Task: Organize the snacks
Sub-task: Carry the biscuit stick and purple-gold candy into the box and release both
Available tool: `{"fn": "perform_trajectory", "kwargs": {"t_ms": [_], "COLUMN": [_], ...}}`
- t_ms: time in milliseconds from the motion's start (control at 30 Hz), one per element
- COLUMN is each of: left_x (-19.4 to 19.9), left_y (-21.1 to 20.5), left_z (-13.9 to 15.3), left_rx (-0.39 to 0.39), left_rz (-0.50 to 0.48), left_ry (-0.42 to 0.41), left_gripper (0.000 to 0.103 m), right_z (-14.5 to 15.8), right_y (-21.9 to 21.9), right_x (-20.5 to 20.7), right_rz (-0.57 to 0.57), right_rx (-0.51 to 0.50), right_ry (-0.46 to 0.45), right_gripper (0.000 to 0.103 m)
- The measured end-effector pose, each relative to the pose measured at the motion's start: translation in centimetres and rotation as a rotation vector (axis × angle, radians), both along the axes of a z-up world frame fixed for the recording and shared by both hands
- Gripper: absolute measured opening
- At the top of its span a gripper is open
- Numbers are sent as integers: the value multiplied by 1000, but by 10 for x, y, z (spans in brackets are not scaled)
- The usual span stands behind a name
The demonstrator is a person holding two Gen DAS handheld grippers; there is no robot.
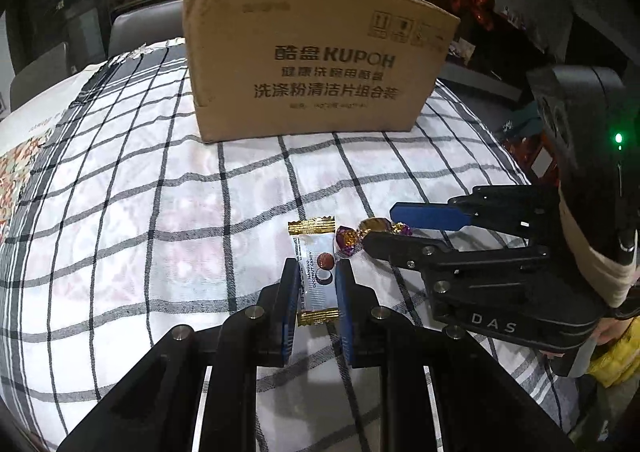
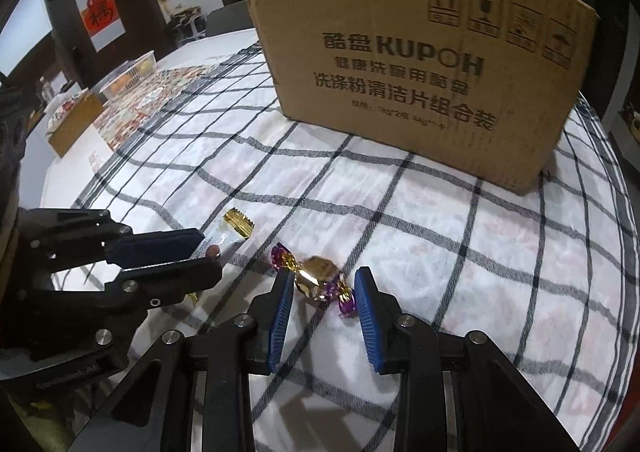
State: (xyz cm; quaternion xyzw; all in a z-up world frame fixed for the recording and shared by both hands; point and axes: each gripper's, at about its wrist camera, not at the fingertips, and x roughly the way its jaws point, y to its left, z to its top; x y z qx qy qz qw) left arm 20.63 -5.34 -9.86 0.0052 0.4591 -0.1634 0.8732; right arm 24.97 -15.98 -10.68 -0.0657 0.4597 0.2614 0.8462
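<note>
A white candy packet (image 1: 316, 276) with gold ends sits between the blue pads of my left gripper (image 1: 318, 266), which is shut on it. From the right wrist view the same packet (image 2: 232, 230) sticks out of my left gripper (image 2: 210, 252). A gold and purple twist-wrapped candy (image 2: 316, 278) lies across my right gripper (image 2: 324, 274), which is shut on it. The left wrist view shows that candy (image 1: 370, 227) at the tips of my right gripper (image 1: 380, 226). Both candies are low over the checked tablecloth (image 1: 160, 212). Behind them stands a large cardboard box (image 1: 320, 72) (image 2: 420, 84).
The two grippers are close side by side near the front of the cloth. At the far left of the table are a clear plastic container (image 2: 132, 72), a small brown box (image 2: 76, 124) and a patterned mat (image 2: 160, 92). A grey chair (image 1: 140, 24) stands behind the table.
</note>
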Motion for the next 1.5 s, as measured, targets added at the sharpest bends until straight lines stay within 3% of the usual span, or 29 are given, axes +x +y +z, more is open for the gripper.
{"fn": "perform_trajectory", "kwargs": {"t_ms": [267, 467, 800, 1200, 1500], "left_x": [2, 1, -5, 1, 18], "left_y": [9, 13, 17, 23, 21], "left_z": [0, 6, 33, 96, 131], "left_rx": [-19, -35, -43, -31, -32], "left_rz": [18, 21, 8, -5, -24], "left_ry": [-4, -21, -89, -267, -334], "left_gripper": [19, 19, 19, 19, 19], "right_z": [-8, 1, 36, 94, 137], "right_y": [12, 11, 6, 0, -9], "right_x": [2, -7, -18, -18, -8], "right_rz": [10, -14, -83, -165, -231], "right_rx": [-63, -52, 10, 54, 96], "right_ry": [2, -21, -78, -202, -306], "right_gripper": [30, 30, 30, 30, 30]}}
